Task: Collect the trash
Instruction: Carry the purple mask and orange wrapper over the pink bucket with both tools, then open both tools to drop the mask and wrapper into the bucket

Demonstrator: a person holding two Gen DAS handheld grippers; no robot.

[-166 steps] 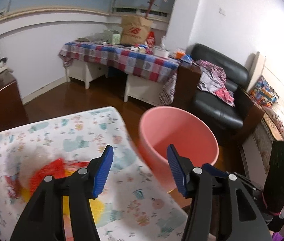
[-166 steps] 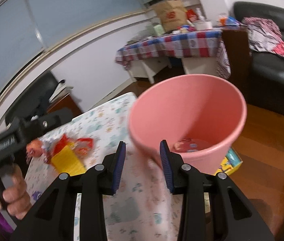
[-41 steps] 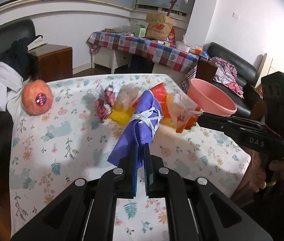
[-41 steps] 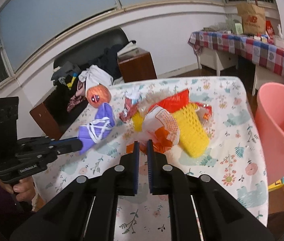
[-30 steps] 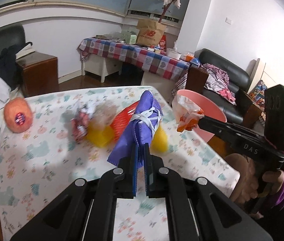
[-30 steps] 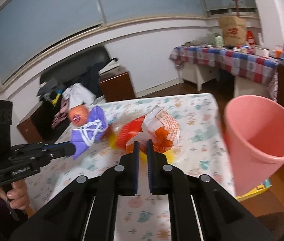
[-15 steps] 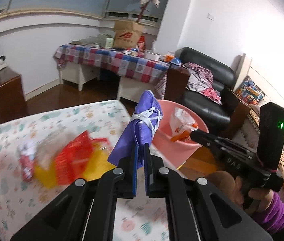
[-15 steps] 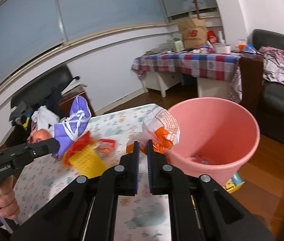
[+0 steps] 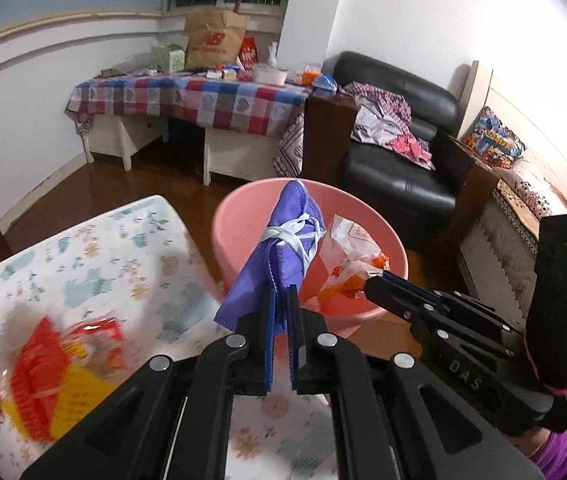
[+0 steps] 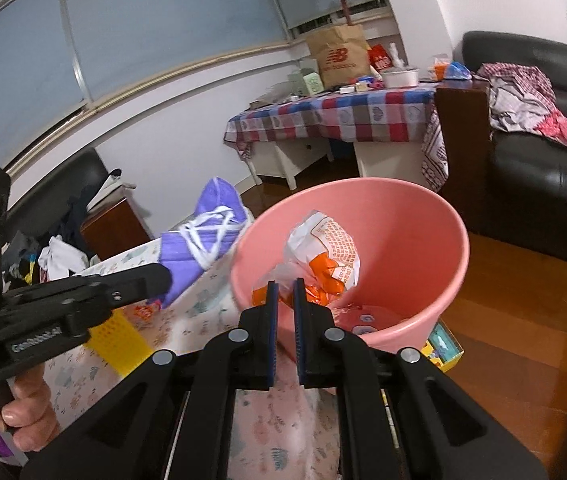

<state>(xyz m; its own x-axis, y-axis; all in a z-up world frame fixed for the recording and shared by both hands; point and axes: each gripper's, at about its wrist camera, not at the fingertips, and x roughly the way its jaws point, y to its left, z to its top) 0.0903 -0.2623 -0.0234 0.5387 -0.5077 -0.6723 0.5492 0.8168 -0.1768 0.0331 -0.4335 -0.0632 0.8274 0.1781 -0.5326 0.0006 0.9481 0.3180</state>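
My left gripper [image 9: 280, 294] is shut on a folded purple face mask [image 9: 279, 248] with white straps, holding it up in front of the pink bucket [image 9: 235, 220]. The mask also shows in the right wrist view [image 10: 203, 240], just left of the bucket's rim. My right gripper [image 10: 285, 286] is shut on a crumpled white and orange wrapper [image 10: 323, 248], held over the bucket's mouth [image 10: 435, 216]. The wrapper shows in the left wrist view [image 9: 349, 258] beside the mask. Some trash lies on the bucket's bottom [image 10: 357, 316].
A floral-clothed table [image 9: 95, 264] holds red and yellow wrappers [image 9: 51, 376] at the lower left. A yellow piece [image 10: 117, 338] lies by the left gripper. A checked table [image 9: 203, 100], a black armchair [image 9: 399, 176] and wooden floor [image 10: 523, 320] lie beyond the bucket.
Both grippers have swung from the table toward the bucket, each keeping its hold. The wrapper is now over the bucket's mouth and the mask is close to its rim.
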